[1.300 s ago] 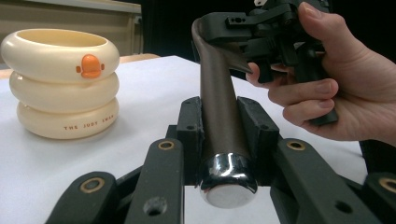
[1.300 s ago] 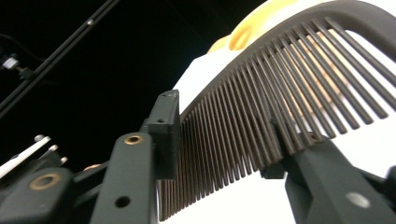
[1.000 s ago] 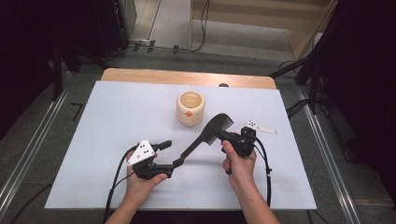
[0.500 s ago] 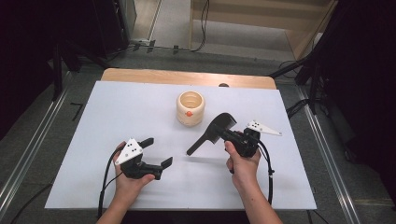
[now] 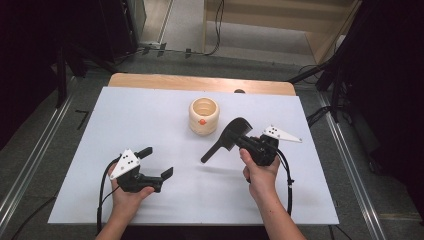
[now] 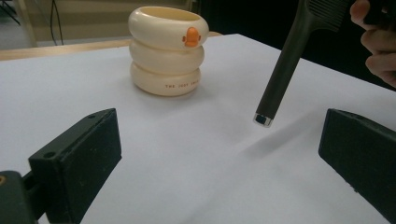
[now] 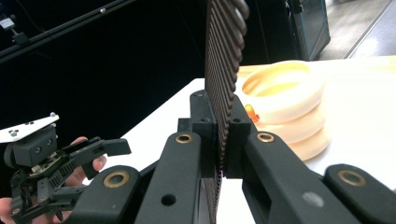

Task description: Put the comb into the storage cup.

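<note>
Right gripper point(image 5: 248, 144) clamps black comb point(image 5: 226, 140); left gripper point(image 5: 156, 162) gapes empty; cup point(image 6: 167, 50) lettering unreadable

A lab: white-topped table point(image 5: 150, 115), floor cables point(image 5: 217, 30), dark equipment stands point(image 5: 65, 65)

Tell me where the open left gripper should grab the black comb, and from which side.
Grip the comb at its bare round handle end, probably from the left gripper's own side. That end hangs free above the table, pointing toward it; the right gripper holds the toothed end.
</note>
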Available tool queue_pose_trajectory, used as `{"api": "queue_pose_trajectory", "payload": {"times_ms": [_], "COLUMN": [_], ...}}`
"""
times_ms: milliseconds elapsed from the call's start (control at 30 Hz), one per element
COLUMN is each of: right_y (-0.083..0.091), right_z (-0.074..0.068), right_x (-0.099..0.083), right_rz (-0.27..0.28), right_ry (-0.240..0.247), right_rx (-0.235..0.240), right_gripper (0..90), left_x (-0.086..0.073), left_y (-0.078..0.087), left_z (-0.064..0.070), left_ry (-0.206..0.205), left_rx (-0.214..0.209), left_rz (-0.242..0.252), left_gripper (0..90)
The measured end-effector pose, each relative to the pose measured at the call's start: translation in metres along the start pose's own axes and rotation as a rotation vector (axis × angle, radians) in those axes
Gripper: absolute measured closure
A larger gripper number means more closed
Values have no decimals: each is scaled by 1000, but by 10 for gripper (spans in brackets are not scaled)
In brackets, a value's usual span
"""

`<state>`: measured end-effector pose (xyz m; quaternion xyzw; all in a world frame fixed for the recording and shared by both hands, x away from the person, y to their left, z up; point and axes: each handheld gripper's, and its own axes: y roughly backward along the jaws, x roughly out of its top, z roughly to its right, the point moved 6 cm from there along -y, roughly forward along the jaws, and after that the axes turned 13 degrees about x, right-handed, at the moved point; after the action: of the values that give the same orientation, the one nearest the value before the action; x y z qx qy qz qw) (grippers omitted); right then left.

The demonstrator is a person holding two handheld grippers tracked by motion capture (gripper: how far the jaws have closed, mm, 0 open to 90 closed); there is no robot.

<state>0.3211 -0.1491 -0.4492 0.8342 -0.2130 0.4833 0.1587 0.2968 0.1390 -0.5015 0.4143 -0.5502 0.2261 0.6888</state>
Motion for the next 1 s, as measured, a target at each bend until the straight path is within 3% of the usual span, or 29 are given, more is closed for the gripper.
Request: {"api": "queue_pose_trajectory", "payload": {"times_ms": [300,633,1000], "right_y": [-1,-3,-5], "right_z": [-3,-7,-9], "right_x": [7,14,20], "right_rz": [-20,-39,-54], "right_ry": [50,93,129], "right_rx": [-17,-39,-56], "right_gripper": [848,848,847], "left_x": [-1,-5,-11], "left_y": [13,30,51], "left_z": [-19,-41,-67], "left_ry": [19,13,34], "left_rx": [22,78,130], "left_rz": [15,16,22], "left_gripper": [0,0,0]}}
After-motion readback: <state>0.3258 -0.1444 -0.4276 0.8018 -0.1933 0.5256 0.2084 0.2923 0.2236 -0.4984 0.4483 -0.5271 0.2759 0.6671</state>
